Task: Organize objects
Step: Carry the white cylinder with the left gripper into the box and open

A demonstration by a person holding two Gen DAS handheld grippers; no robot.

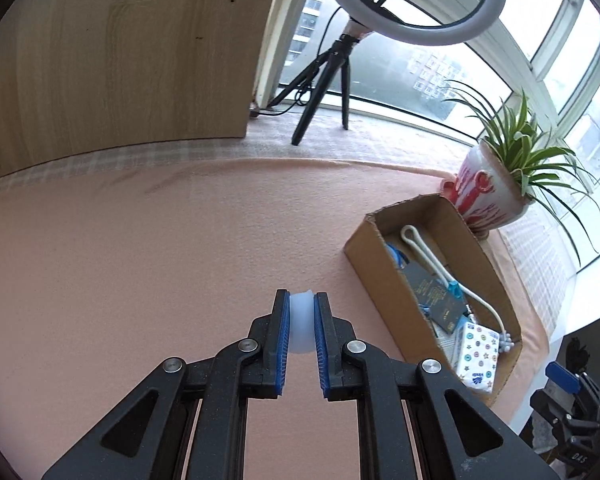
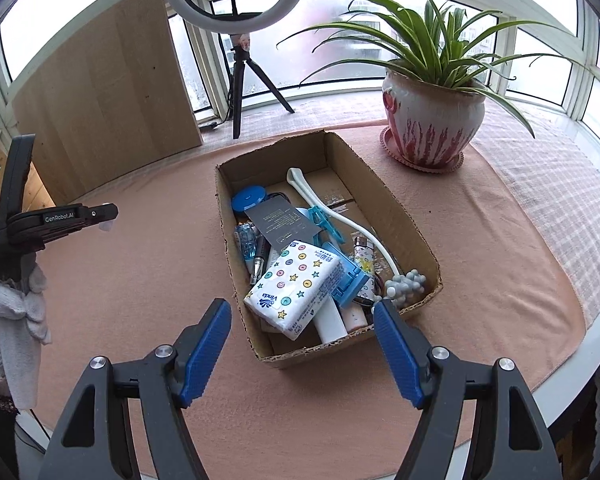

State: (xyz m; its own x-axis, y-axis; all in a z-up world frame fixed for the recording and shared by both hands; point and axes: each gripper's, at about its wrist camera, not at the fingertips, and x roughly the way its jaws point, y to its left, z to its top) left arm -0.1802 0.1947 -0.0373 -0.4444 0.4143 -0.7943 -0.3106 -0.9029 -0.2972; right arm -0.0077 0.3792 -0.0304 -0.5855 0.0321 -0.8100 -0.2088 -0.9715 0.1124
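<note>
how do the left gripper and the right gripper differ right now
The left gripper is shut on a small translucent white piece; the right gripper stands wide open and empty. The left is over bare pink cloth; the right is at the cardboard box. Both have black arms and blue pads.

My left gripper and right gripper look alike: matte black linkage arms with round silver screws and ribbed blue pads. White "GenRobot.AI" lettering runs along the left one's side. A grey knitted glove covers my hand.
</note>
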